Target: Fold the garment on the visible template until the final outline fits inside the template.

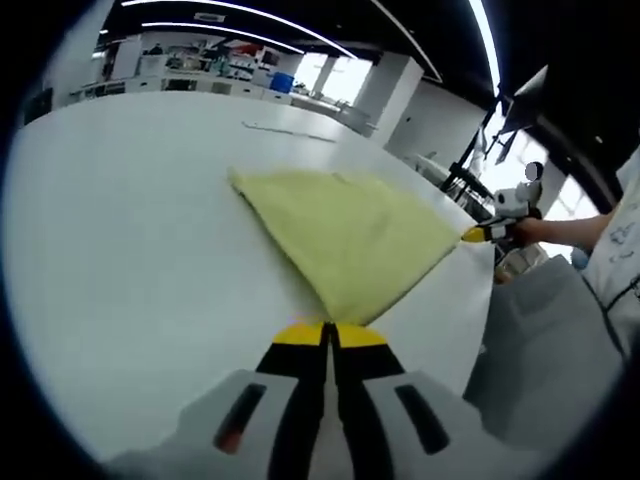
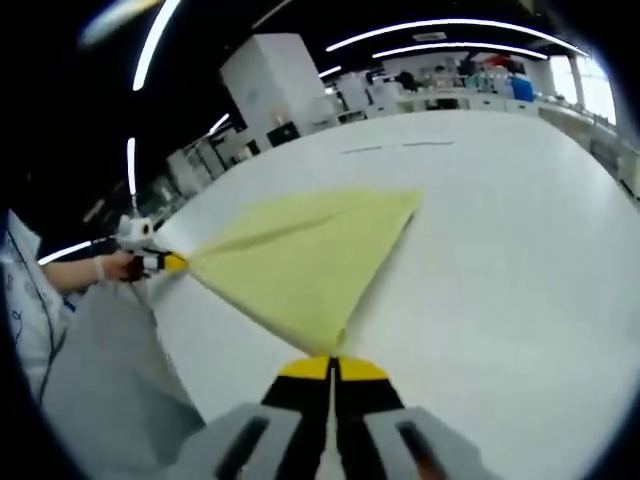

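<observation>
1. A wide white table [image 1: 120,250] fills the foreground of both views. Beyond its far edge is a bright open room with ceiling light strips, white pillars and cluttered shelves. Faint thin dark marks [image 1: 290,130] lie on the tabletop past the cloth; they are too small to tell whether they outline a template. Nothing sits between the grippers and the cloth.

2. A person stands at the table's near edge. A sleeve and a hand [image 2: 110,266] show at the side of the right gripper view, gripping a handle.

3. The left gripper [image 1: 331,335] reaches forward low over the table. Its yellow-tipped jaws are pressed together on one corner of the yellow garment [image 1: 345,235].

4. The right gripper [image 2: 331,368] holds a matching pose, its jaws closed tight on another corner of the garment. It also appears in the left gripper view at the right, pinching the cloth's far point.

5. The garment lies on the table near its edge. It is pale yellow, stretched taut between the two grippers into a rough triangle, with a third corner resting flat farther in on the tabletop. A soft crease runs across it in the right gripper view.
</observation>
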{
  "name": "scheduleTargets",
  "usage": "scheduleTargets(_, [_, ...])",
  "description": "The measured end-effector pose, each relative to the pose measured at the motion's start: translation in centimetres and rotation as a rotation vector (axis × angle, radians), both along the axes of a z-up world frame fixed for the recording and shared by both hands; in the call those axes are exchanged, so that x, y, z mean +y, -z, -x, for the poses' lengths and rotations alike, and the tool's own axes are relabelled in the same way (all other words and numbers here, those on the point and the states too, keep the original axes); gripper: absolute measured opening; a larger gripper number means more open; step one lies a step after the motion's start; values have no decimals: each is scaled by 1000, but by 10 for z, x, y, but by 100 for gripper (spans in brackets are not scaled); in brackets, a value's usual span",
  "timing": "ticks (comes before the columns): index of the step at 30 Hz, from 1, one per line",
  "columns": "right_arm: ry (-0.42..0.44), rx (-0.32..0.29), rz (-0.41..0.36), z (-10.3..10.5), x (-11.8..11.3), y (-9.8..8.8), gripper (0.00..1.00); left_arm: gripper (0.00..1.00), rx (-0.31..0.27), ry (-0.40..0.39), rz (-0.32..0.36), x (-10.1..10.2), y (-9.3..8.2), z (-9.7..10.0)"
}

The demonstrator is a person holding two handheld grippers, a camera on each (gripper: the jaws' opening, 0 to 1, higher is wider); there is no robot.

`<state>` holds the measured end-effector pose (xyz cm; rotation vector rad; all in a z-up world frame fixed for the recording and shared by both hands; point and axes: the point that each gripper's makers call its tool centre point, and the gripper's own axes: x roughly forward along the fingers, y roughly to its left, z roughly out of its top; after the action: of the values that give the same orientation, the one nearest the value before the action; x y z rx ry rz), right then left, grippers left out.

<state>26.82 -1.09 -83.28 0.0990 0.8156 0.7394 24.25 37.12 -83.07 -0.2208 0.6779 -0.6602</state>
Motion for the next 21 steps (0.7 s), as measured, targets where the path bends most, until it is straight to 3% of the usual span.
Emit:
scheduleTargets(3, [12, -17, -20, 0, -2, -11, 8, 2, -33, -23, 8, 4, -13, -2])
scheduleTargets(6, [11, -44, -15, -2, -5, -18, 17, 14, -58, -35, -4, 5, -23, -3])
scheduleTargets(10, [24, -82, -9, -5, -8, -26, 40, 28, -85, -16, -22, 11, -28, -4])
scheduleTargets(18, [63, -113, -5, -9, -12, -29, 80, 80, -87, -9, -66, 11, -30, -1])
scheduleTargets(21, [83, -127, -10, -12, -12, -31, 99, 93, -69, -12, -69, 9, -27, 1])
